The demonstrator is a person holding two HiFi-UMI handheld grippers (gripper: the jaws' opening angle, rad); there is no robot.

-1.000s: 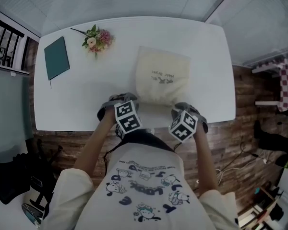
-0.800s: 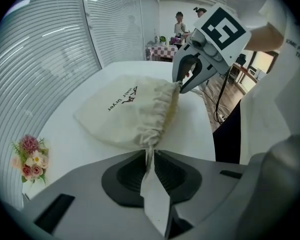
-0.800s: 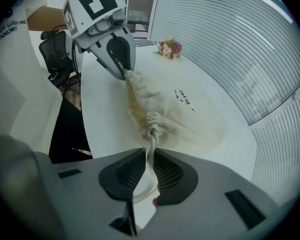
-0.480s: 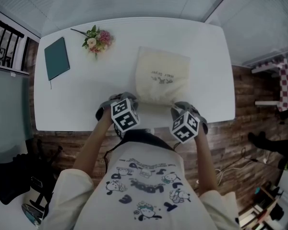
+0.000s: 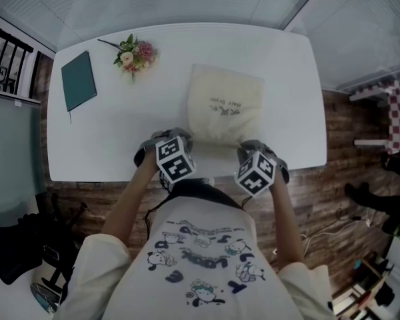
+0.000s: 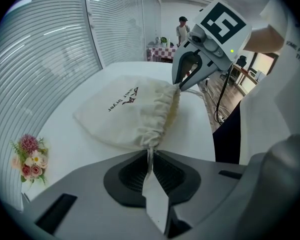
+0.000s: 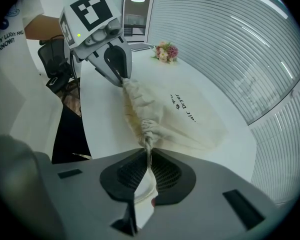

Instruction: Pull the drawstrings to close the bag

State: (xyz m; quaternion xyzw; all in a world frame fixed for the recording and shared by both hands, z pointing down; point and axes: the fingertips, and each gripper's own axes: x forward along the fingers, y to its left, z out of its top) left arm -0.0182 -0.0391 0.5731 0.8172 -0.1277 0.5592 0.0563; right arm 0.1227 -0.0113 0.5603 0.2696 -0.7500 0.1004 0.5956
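A white rectangular table (image 5: 120, 122) carries three things. A cream cloth bag (image 5: 225, 109) lies flat right of centre, with its gathered mouth toward the near edge and dark print on its upper face. At the far left corner a teal notebook (image 5: 79, 81) lies flat, slanted to the edges. Near it on the right lies a small bunch of pink and white flowers (image 5: 135, 53), well apart from the bag.

right gripper (image 7: 147, 160): jaws just closed further, pinching drawstring (image 7: 149, 148) | left gripper (image 7: 123, 79): on bag (image 7: 182, 115) mouth's far end
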